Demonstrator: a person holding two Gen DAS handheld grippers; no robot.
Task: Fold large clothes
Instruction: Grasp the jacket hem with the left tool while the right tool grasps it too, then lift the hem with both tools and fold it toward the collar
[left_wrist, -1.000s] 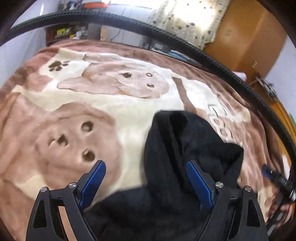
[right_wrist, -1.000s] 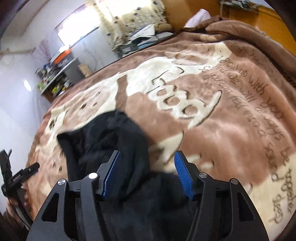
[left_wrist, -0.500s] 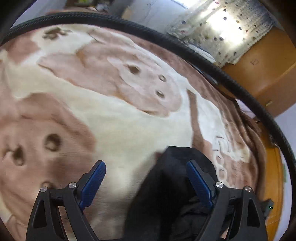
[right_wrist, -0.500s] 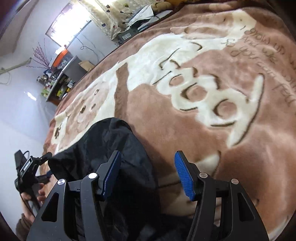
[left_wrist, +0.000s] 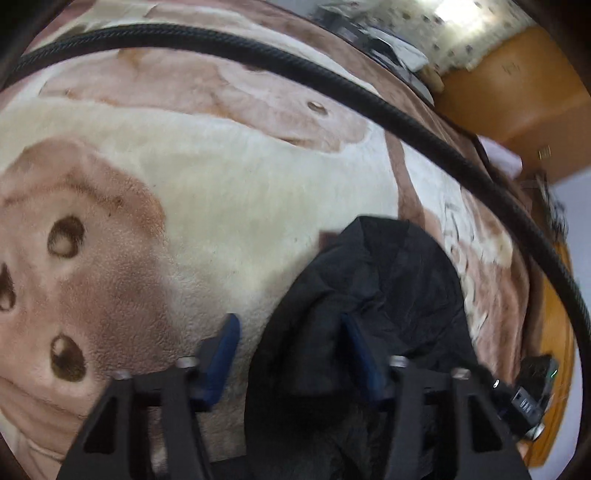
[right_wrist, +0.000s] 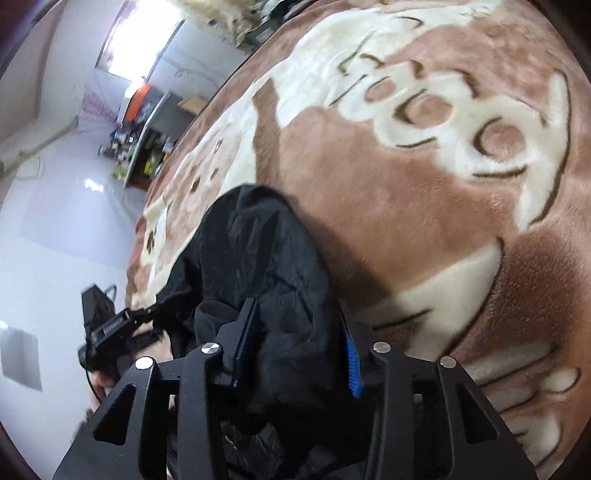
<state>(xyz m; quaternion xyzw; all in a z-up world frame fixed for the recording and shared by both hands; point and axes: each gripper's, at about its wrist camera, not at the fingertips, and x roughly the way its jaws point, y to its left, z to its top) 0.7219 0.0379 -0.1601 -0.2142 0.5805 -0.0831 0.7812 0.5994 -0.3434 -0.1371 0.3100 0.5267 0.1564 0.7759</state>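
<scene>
Black garment (left_wrist: 373, 291) bunched lower centre on bear-print blanket (left_wrist: 229, 199). Left tongs (left_wrist: 291, 354) parted, one pad over cloth. Right tongs (right_wrist: 297, 345) half-closed around cloth; grip uncertain. Pinch edges, lift evenly.

A plush blanket (left_wrist: 229, 206) in tan-brown and cream fills both views; in the left wrist view its left side bears pale brown bear faces with dark brown eyes and nose, and in the right wrist view the upper right carries cream looping letters edged in dark brown on tan. A crumpled black fabric garment (left_wrist: 373, 280) sits at lower centre, plain and unpatterned, matte with faint sheen on its creases (right_wrist: 255, 251). The left gripper (left_wrist: 291, 350) is black with dark blue finger pads; the right gripper (right_wrist: 295, 347) is black with brighter blue pads and silver screw heads. A black braided cable (left_wrist: 369, 99) arcs across the top. Orange-brown wooden furniture (left_wrist: 509, 88) shows upper right, beside a cream curtain (left_wrist: 458, 33) with dark spots
</scene>
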